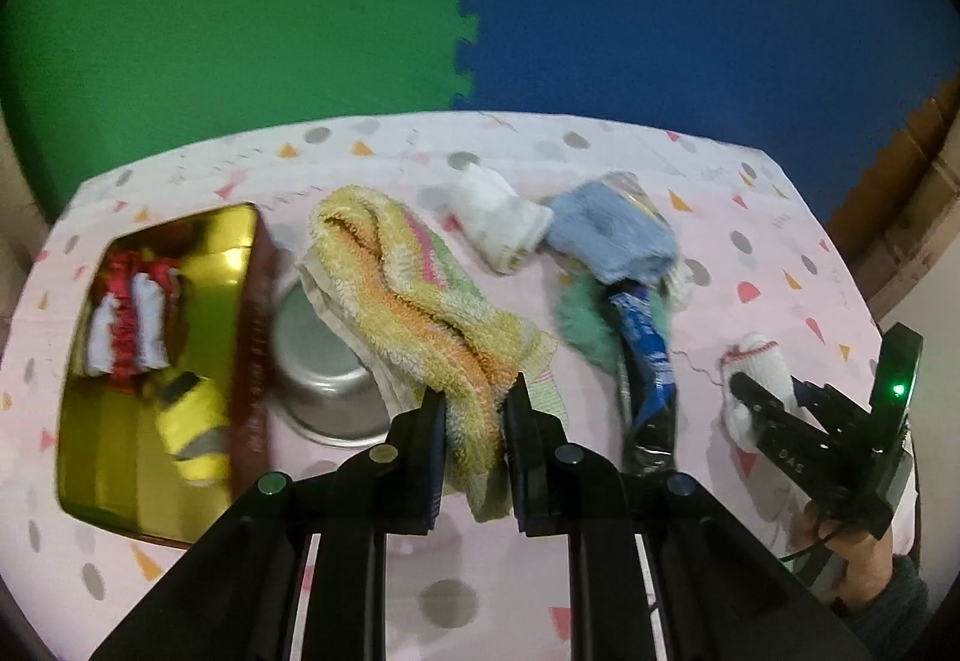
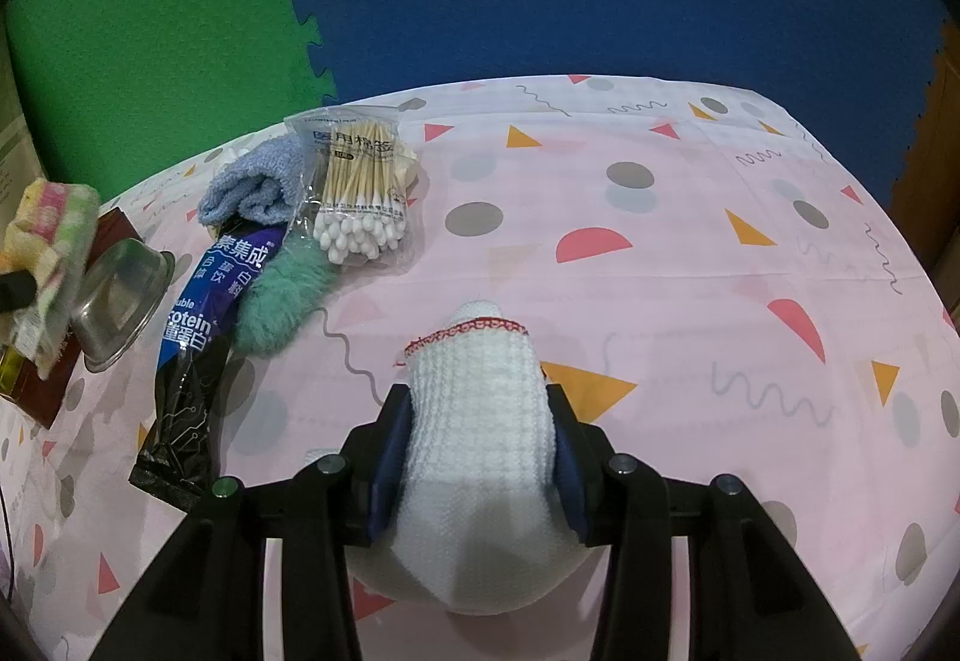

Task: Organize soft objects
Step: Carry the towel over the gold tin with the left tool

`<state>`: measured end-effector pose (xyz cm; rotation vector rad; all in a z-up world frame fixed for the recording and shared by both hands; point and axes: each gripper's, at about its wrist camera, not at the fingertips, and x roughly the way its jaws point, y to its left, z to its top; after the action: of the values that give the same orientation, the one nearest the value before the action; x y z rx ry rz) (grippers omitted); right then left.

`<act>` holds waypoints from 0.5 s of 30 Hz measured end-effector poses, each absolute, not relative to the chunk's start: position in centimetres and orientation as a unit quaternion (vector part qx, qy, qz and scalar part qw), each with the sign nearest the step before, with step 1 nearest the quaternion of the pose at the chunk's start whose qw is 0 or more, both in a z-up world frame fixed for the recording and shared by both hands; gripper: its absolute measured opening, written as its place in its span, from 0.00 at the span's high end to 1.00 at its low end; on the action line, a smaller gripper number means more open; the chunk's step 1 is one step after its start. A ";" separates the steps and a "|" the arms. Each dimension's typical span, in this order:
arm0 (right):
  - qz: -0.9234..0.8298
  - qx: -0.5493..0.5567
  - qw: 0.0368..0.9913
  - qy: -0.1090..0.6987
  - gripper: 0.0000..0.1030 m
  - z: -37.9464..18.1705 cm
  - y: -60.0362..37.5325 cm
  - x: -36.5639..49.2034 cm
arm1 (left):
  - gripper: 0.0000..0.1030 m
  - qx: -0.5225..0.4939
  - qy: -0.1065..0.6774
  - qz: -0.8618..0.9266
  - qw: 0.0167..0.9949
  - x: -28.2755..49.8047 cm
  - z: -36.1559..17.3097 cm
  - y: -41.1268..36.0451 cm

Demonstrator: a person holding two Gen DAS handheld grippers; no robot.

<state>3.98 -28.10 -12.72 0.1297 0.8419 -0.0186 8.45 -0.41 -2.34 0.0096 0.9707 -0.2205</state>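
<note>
Green and blue foam mats stand behind a table (image 2: 690,253) under a pink cloth printed with triangles and dots; on it the soft things lie mixed with hard ones.

At the left of the left wrist view an open gold tin (image 1: 120,457) already holds a red-and-white bundle (image 1: 129,325) and a yellow striped piece (image 1: 192,433), so it looks to be the place for soft goods; just right of it an upturned steel bowl (image 1: 324,367) touches its side.

The left gripper (image 1: 474,403) is clamped on one end of the striped terry towel (image 1: 408,277), whose far part drapes over the bowl and trails toward the far middle of the table. The right gripper (image 2: 480,421) is closed on a white knitted sock (image 2: 480,409) with red trim, near the table's right side.

To do this step well, lift the towel high enough that its trailing end clears the bowl's edge, or the bowl may be dragged; then carry it left over the tin and lower it before releasing, since a long tail would likely spill over the rim. Leave the cotton swabs (image 2: 360,193) and the blue sachet (image 2: 204,295) where they lie.
</note>
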 end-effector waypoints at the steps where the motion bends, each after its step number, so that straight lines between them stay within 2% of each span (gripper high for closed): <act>1: -0.009 0.063 0.911 0.408 0.56 -12.7 -28.1 4.0 | 0.85 0.005 0.462 -0.099 0.881 8.4 -2.0 0.3; 15: -0.007 0.062 0.911 0.408 0.56 -12.7 -28.1 4.0 | 0.85 0.010 0.458 -0.009 0.889 10.0 -1.3 8.4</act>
<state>3.99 -28.12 -12.70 0.1288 0.8421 -0.0145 10.05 8.44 -1.32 0.0218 0.9519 -0.0181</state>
